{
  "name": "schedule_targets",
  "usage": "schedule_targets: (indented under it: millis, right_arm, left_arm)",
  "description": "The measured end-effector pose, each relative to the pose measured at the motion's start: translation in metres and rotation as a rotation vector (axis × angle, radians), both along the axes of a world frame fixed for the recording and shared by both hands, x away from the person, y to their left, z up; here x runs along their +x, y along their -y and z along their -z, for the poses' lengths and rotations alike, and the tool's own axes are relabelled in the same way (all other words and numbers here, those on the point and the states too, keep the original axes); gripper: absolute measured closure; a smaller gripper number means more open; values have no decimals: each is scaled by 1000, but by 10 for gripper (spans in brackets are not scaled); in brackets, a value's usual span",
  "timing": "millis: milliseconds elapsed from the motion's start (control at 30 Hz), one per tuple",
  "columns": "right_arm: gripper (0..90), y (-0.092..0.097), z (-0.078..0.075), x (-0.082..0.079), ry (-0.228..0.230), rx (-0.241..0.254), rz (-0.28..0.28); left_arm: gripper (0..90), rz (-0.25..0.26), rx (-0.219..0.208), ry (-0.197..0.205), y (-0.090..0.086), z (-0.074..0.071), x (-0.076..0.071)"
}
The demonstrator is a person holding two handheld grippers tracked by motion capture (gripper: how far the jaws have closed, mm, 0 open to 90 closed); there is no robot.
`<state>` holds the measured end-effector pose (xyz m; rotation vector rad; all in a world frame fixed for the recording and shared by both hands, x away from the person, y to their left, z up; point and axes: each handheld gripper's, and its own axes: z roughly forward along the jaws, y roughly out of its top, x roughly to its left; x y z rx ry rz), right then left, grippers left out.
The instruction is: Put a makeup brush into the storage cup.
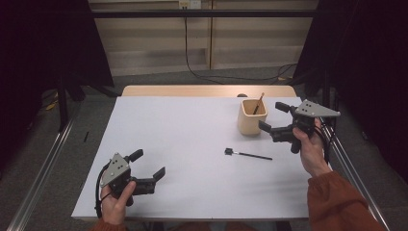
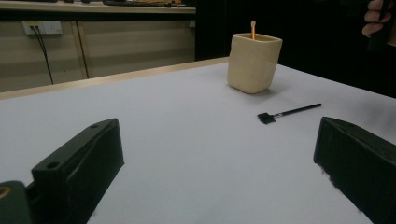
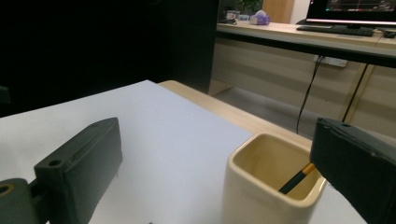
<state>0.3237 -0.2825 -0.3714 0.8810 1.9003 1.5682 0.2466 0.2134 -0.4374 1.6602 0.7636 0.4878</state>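
Spread black jaws of the right gripper [image 1: 277, 117] are hovering empty beside the cream square ceramic cup [image 1: 252, 117]; the left gripper [image 1: 150, 165] is idling agape. Next, probably, fetching the thin black brush [image 1: 248, 154] lying nearby.

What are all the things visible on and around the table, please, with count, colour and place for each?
Cup: one, cream, far right part of the table, upright.
Stick in cup: one, wooden and dark, leaning inside the cup.
Brush: one, black, lying flat on the table, nearer than the cup.
Table: one, white top with wooden far edge.
Wall socket: one, white, on the wall behind.
Monitor: one, dark, on a desk behind.
Left gripper: one, black, near left corner, jaws open.
Right gripper: one, black, beside the cup, jaws open.
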Motion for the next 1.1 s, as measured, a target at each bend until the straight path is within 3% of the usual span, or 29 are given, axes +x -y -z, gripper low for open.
schedule_targets:
  millis: [267,367,533,667,800,1100]
  right_arm:
    - [18,-1,-7,18,16,-4,9]
    - [13,-2,-7,22,-3,3,-8]
    - [12,0,-9,23,-26,-31,-23]
    - [11,4,-10,23,-79,-55,-47]
    - [13,5,-9,25,-149,-109,-78]
    - [61,6,-1,28,-300,-216,-72]
  left_arm:
    - [15,2,9,1,0,0,1]
    - [15,1,9,-1,0,1,1]
    - [15,0,8,-3,0,1,2]
    - [15,1,12,2,0,0,3]
    - [15,0,19,-2,-1,2,5]
    - [15,-3,14,-9,-3,3,5]
